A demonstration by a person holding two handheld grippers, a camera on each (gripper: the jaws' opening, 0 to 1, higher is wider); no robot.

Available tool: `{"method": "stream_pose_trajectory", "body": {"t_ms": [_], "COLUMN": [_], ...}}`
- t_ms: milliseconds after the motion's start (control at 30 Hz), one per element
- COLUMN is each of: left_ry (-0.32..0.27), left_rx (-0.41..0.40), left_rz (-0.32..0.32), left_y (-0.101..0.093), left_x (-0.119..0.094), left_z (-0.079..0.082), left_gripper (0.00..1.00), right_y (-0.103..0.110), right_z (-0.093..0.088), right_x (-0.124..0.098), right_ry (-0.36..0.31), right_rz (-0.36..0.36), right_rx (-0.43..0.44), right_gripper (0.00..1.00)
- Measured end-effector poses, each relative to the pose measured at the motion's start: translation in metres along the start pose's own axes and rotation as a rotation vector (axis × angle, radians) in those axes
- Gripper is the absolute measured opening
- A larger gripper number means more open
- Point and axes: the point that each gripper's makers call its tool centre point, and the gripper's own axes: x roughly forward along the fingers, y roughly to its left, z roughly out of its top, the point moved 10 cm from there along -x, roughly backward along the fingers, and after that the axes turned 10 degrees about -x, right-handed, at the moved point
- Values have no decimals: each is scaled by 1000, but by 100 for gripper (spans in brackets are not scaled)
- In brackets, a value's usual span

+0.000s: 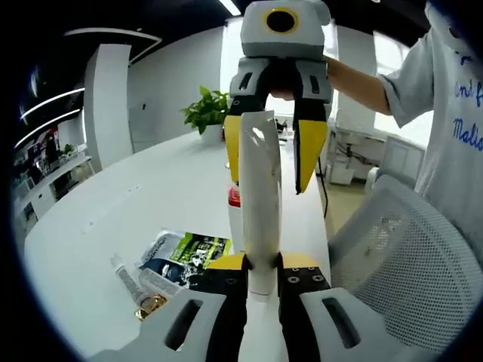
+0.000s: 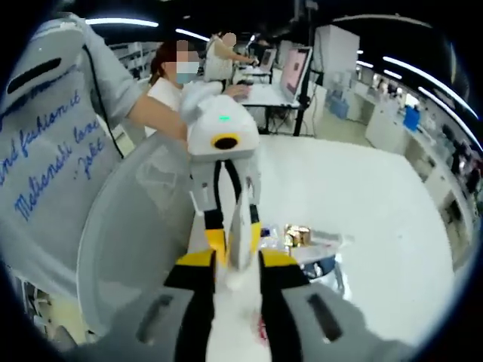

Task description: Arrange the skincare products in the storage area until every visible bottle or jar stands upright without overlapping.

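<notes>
While I hold both grippers above the table (image 1: 151,196), my left gripper (image 1: 263,280) is closed on the cap end of a white tube (image 1: 260,188), which stands up between its jaws. My right gripper (image 1: 277,162) comes from the far side in the left gripper view; its yellow fingers (image 1: 310,151) stand on both sides of the flat upper end of the tube, but I cannot tell if they press it. In the right gripper view, my right gripper (image 2: 233,265) has the thin edge of the tube (image 2: 241,234) between its jaws, and the left gripper (image 2: 226,234) faces it from behind.

Just behind the tube I see a bottle (image 1: 235,219) with a red band, upright on the table. Left of my jaws lie a printed sachet (image 1: 181,253), a small clear tube (image 1: 127,275) and a gold jar (image 1: 151,305), near each other. A white mesh chair (image 1: 392,256) is on the right, beside a person in a grey shirt (image 1: 453,113). A green plant (image 1: 207,113) stands at the far end of the table.
</notes>
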Motion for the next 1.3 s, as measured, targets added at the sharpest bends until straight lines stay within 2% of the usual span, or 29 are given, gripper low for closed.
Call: {"method": "stream_pose_trajectory", "body": {"t_ms": [100, 200, 433, 533, 633, 933, 1300], "left_ry": [9, 13, 6, 5, 3, -5, -13], "left_rx": [7, 9, 9, 12, 15, 7, 6], "left_rz": [4, 12, 19, 20, 25, 37, 38], "left_y": [0, 1, 1, 2, 3, 13, 19], "left_x": [2, 3, 7, 8, 10, 18, 26], "left_z": [0, 0, 3, 5, 6, 5, -1], "left_gripper": [9, 9, 9, 9, 10, 10, 10], "right_y": [-4, -7, -11, -14, -17, -28, -31], "right_z": [7, 14, 29, 29, 30, 28, 23], "right_x": [-3, -4, 6, 11, 12, 16, 23], "right_ry": [47, 137, 240, 301, 322, 452, 515], "right_rz": [31, 85, 152, 152, 164, 180, 190], "right_rx": [-10, -26, -36, -65, -54, -32, -26], "right_gripper": [17, 17, 16, 14, 13, 12, 11]}}
